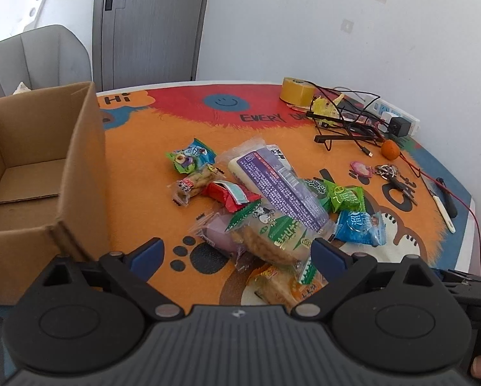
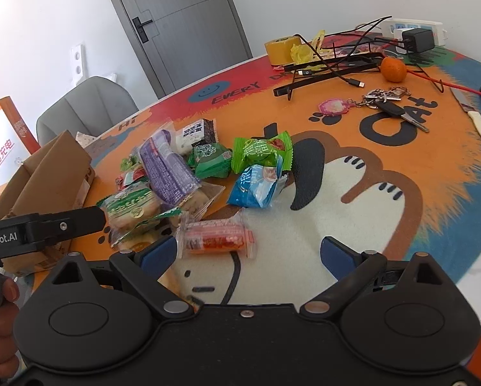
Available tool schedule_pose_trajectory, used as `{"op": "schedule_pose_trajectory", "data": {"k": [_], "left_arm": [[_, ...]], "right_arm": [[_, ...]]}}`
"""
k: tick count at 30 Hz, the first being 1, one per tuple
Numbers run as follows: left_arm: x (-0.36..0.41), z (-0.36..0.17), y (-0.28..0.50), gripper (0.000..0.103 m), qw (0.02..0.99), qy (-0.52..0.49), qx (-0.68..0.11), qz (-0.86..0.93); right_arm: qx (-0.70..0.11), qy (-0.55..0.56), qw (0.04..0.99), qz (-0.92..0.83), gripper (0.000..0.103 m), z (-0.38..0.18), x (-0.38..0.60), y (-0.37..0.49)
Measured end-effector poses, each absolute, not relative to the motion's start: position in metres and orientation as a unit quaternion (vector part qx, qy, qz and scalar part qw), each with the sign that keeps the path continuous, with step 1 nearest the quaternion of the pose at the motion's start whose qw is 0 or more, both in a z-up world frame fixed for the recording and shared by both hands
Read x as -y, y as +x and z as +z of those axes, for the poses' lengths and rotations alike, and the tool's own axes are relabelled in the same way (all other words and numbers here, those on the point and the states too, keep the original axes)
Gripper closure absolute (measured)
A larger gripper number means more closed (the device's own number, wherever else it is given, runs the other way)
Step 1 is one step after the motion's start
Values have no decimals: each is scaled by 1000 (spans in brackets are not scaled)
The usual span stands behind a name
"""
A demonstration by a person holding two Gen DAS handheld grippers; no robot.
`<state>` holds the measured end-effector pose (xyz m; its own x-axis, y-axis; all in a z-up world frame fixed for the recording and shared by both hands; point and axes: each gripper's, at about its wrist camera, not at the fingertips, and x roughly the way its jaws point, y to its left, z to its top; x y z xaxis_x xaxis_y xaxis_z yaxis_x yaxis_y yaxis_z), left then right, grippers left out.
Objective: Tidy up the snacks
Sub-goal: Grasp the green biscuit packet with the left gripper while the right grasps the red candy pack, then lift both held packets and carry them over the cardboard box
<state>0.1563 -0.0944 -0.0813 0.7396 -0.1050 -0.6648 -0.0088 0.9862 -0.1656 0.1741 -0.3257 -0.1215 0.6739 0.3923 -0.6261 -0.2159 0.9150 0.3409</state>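
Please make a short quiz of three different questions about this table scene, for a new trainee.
1. True or false: the cardboard box already holds snacks.
2. What lies on top of the snack pile? A) long purple packet B) roll of yellow tape C) orange fruit
3. Fill in: the right gripper stands ___, with the clear packet of red snack by its left finger.

Key: 1 false, its visible inside is empty. 2 A. 3 open.
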Motion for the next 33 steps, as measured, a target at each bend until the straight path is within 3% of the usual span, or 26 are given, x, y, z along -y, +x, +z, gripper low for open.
{"op": "schedule_pose_trajectory", "data": {"k": [6,17,18,20,23,25,33], "left_arm": [[99,-88,173,6,925,-87,-368,-39],[101,-101,189,25,914,-116,-385,-60],[101,-102,189,31,914,-117,-385,-61],[100,-102,189,41,912,-123,-386,-65],[97,-103,189,59,910,-132,-389,-62],[94,-103,187,66,908,-143,-389,-67],[90,-94,175,83,913,-156,-370,-74]], "right_arm": [[-362,102,909,179,8,-122,318,182],[-355,93,910,192,11,-123,306,190],[-354,91,910,193,12,-123,304,190],[-351,81,913,192,15,-123,300,189],[-346,69,916,191,30,-122,296,187],[-345,66,916,194,49,-122,297,186],[-347,104,910,201,56,-121,308,178]]}}
